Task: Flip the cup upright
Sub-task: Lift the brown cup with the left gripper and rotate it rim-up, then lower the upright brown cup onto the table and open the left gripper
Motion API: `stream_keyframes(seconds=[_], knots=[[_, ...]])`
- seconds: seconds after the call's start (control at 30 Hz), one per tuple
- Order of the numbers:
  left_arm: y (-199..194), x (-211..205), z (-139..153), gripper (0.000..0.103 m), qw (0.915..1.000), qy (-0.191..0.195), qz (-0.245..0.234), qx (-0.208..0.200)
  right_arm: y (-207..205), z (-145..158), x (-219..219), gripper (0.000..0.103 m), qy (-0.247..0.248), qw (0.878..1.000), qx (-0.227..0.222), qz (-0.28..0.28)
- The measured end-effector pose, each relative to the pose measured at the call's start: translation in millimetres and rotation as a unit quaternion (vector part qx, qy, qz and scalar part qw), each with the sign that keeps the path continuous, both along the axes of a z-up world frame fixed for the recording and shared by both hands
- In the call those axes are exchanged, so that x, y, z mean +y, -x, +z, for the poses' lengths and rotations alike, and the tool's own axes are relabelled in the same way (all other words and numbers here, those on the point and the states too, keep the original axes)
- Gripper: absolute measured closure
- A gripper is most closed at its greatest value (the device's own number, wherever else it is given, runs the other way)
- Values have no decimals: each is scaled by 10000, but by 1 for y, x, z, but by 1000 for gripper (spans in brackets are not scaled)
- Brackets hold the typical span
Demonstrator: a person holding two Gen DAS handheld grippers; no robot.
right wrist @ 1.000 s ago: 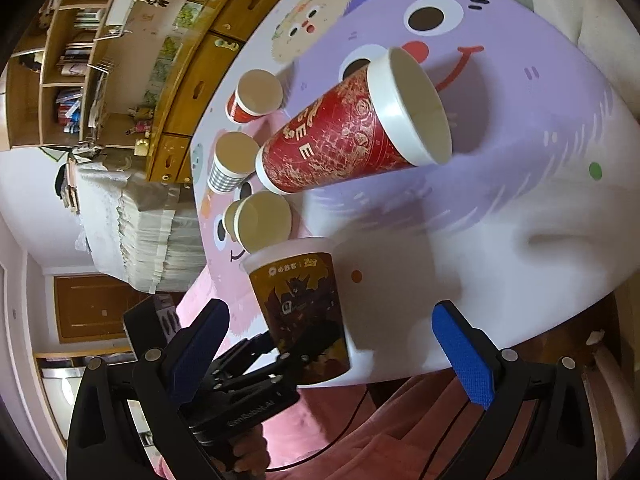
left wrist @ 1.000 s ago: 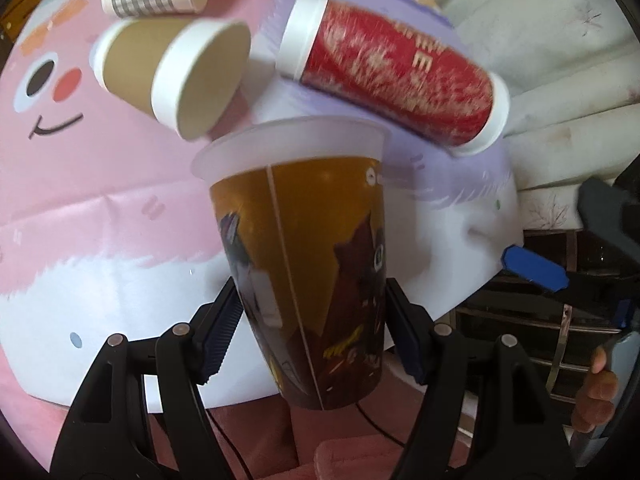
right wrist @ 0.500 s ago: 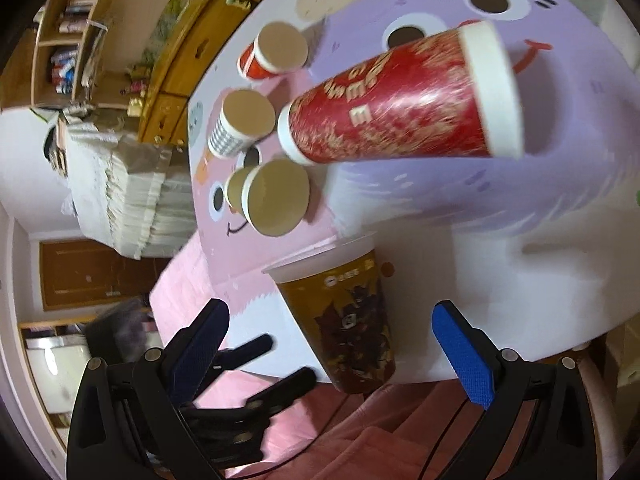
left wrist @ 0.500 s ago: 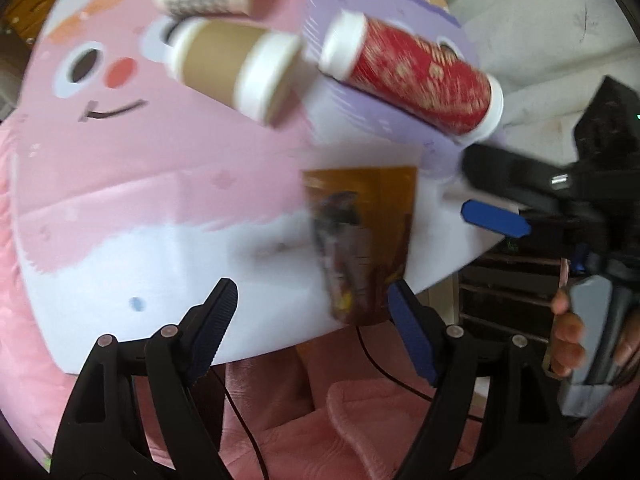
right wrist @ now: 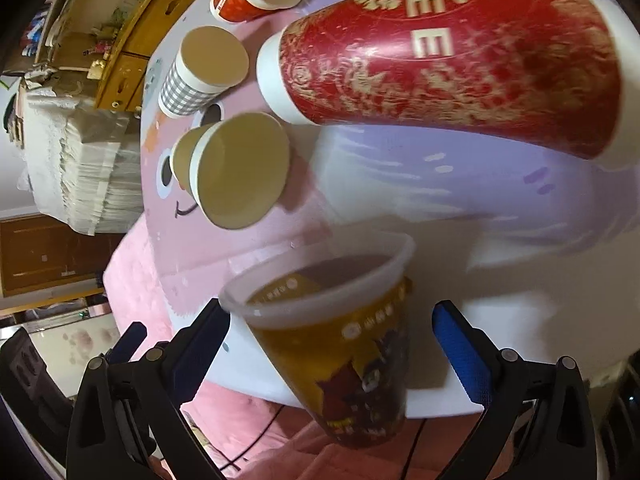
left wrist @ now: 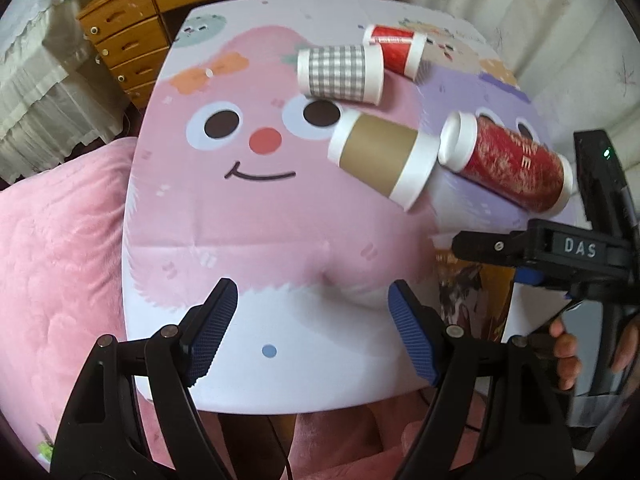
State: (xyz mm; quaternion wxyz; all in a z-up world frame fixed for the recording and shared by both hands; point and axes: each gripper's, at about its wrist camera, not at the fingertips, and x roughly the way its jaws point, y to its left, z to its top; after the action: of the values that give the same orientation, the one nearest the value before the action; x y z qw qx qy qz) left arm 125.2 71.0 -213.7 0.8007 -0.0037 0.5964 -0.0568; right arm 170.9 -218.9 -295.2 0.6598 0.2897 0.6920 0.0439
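Observation:
The yellow cartoon-print plastic cup stands upright at the near edge of the table, mouth up. In the right wrist view it sits between my right gripper's open jaws, with a gap on the right side. In the left wrist view only a part of the cup shows behind the right gripper's body. My left gripper is open and empty, drawn back over the table's near edge, left of the cup.
Several paper cups lie on their sides on the cartoon tablecloth: a large red one, a brown one, a grey checked one and a small red one. A pink cushion lies left; wooden drawers stand behind.
My left gripper let go of the yellow cup and pulled back to the left. My right gripper moved in around the cup, which now stands on the table.

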Motion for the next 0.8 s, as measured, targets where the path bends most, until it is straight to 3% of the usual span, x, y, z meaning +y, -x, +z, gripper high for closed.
stream_keyframes(seconds=[0.1, 0.17, 0.27, 0.43, 0.47, 0.5, 0.63, 0.8], knots=[[-2, 0, 0, 27, 10000, 56, 31, 16, -4, -6, 6, 1, -93, 9999, -105, 3], [-3, -1, -1, 27, 10000, 33, 41, 25, -6, -5, 10, 12, 58, 9997, -192, 124], [-4, -2, -1, 27, 9999, 83, 24, 139, -7, -3, 15, 14, 71, 9988, -422, 235], [-6, -4, 5, 27, 9997, 205, -71, 80, 1, 13, 12, 15, 44, 9915, -1299, 65], [-7, -5, 6, 27, 9997, 200, -96, 72, 4, 20, 11, 16, 101, 9872, -1594, 19], [-7, -6, 6, 27, 9997, 205, -139, 76, 9, 27, 8, 24, 173, 9801, -1978, -43], [-8, -10, 2, 27, 9994, 190, -240, 175, 29, 53, 13, 25, 805, 9417, -3266, -57], [-5, -13, -1, 27, 9991, 177, -345, 193, 41, 51, 26, 25, 1483, 9182, -3670, 159]])
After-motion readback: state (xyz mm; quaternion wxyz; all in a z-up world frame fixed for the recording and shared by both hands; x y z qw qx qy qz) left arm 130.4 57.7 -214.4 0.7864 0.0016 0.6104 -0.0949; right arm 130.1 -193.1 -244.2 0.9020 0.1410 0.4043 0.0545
